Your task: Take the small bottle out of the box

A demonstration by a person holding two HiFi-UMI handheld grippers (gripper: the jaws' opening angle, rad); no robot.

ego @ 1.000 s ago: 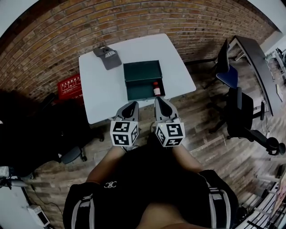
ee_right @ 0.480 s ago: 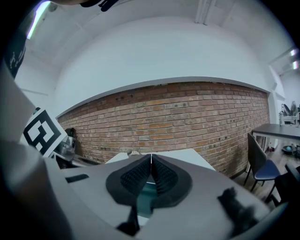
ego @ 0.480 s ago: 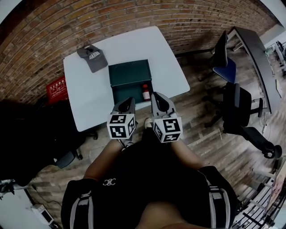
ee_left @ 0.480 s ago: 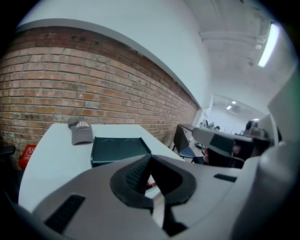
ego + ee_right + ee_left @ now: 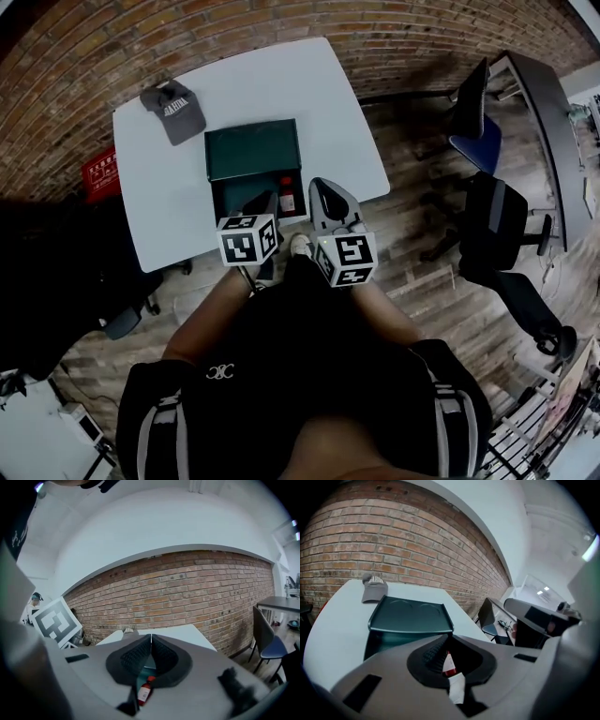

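A dark green box point(image 5: 233, 194) stands open on the white table point(image 5: 159, 202), its lid point(image 5: 253, 150) tipped back. A small bottle point(image 5: 287, 195) with a red cap and white label stands in the box's right front corner. My left gripper point(image 5: 263, 199) is shut and empty, its tip over the box's front edge, just left of the bottle. My right gripper point(image 5: 317, 186), also shut and empty, is just right of the box. The left gripper view shows the bottle point(image 5: 449, 665) beyond the closed jaw tips point(image 5: 445, 641). The right gripper view shows the bottle point(image 5: 144, 691) below the closed tips point(image 5: 151, 637).
A grey cap point(image 5: 173, 111) lies on the table's far left. A brick wall point(image 5: 216, 37) runs behind the table. A red crate point(image 5: 98, 173) sits on the floor at the left. Office chairs point(image 5: 497, 234) and a dark desk point(image 5: 553, 122) stand at the right.
Both grippers have moved forward to the box's front edge. The table and box have shifted left and nearer in the head view. The jaws stayed shut.
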